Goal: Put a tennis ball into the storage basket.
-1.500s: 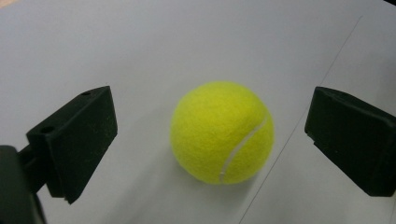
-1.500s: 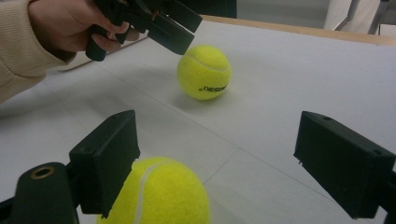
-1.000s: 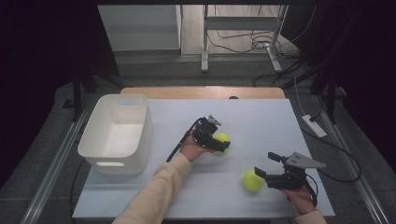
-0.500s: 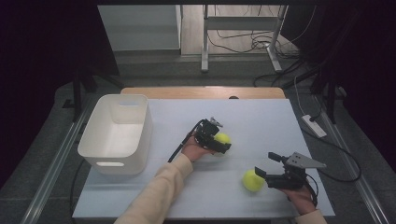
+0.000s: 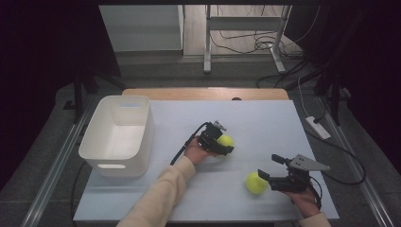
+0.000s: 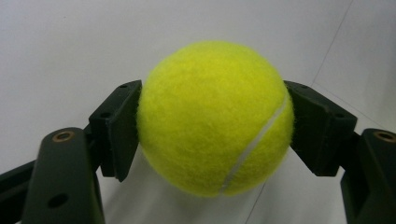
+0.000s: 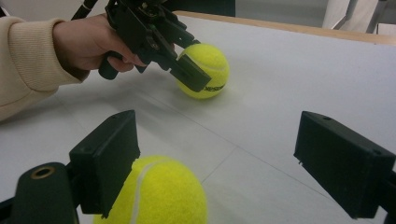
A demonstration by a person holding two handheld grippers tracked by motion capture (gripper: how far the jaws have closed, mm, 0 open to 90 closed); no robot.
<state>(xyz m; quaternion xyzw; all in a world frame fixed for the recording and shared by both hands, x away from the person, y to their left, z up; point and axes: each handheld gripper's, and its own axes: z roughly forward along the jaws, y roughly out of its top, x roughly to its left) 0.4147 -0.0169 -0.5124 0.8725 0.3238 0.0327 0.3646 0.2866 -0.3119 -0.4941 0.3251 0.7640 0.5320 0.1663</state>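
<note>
Table [image 5: 265, 118]: tennis ball [image 6: 212, 116] clamped between left claw [image 6: 212, 126] pads

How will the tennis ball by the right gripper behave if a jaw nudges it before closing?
It would probably roll: the tennis ball is round and lies free on the flat table, beside one pad of the open right gripper. Its fuzzy felt should grip well once pinched. The left gripper has just closed on the other ball without obvious squashing, so it is likely fairly firm.

Dim room, grey floor [image 5: 42, 156], floor cables [image 5: 255, 42]
</note>
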